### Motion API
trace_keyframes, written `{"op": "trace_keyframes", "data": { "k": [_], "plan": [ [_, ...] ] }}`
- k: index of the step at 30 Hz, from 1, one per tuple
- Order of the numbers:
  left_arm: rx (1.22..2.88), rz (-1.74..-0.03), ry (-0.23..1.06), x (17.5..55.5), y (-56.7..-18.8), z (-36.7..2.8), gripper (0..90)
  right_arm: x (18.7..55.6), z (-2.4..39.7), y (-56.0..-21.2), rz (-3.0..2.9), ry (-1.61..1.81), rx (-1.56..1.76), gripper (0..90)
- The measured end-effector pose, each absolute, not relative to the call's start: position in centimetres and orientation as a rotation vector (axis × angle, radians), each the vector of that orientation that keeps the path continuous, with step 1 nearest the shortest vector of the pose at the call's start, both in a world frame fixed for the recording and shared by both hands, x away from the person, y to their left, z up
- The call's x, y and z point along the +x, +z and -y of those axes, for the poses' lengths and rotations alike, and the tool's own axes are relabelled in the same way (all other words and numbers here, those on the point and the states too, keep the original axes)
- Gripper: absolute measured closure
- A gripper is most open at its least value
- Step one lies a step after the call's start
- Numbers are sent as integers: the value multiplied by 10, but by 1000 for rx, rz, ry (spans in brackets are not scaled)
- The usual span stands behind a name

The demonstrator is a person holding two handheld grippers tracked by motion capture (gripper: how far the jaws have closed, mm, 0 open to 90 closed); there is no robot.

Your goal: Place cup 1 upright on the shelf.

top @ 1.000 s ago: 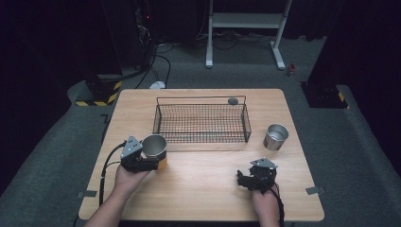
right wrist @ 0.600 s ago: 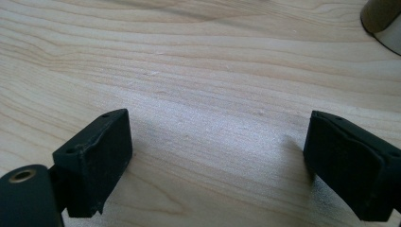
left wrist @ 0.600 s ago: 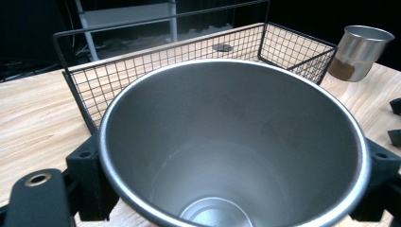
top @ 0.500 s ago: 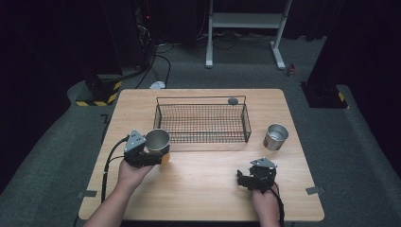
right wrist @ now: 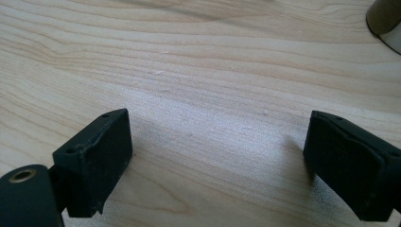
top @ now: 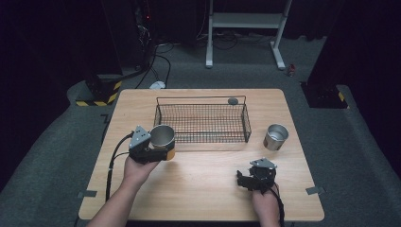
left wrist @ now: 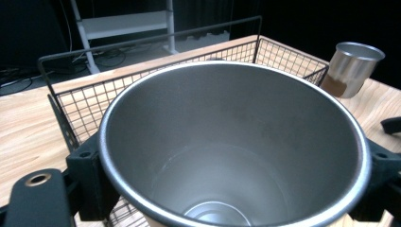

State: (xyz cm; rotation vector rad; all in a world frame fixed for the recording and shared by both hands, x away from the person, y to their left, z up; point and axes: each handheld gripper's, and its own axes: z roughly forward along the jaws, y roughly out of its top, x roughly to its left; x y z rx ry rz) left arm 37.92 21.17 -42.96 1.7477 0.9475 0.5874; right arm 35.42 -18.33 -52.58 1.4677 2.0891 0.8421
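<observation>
A cup held beside the basket

The left gripper (top: 158, 150) squeezes a shiny round metal cup (top: 162, 137) tight, just beside the black wire basket (top: 202, 122) at its near left corner; the right gripper (top: 246, 178) is wide open and holds nothing, low over the pale wooden bench (top: 203, 189); a second shiny metal cup (top: 275, 137) stands right of the basket.

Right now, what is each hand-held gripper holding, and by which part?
Left hand-held gripper clamps the round steel cup by its side walls; right hand-held gripper holds nothing.

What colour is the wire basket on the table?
Black wire mesh, clearest in the high view.
</observation>
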Motion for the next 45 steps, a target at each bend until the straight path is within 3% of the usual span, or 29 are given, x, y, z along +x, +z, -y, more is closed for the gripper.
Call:
{"op": "trace_keyframes", "data": {
  "k": [45],
  "plan": [
    [1699, -932, 634, 427, -397, -187, 132, 353, 183, -526, -2096, 846, 1466, 88]
  ]
}}
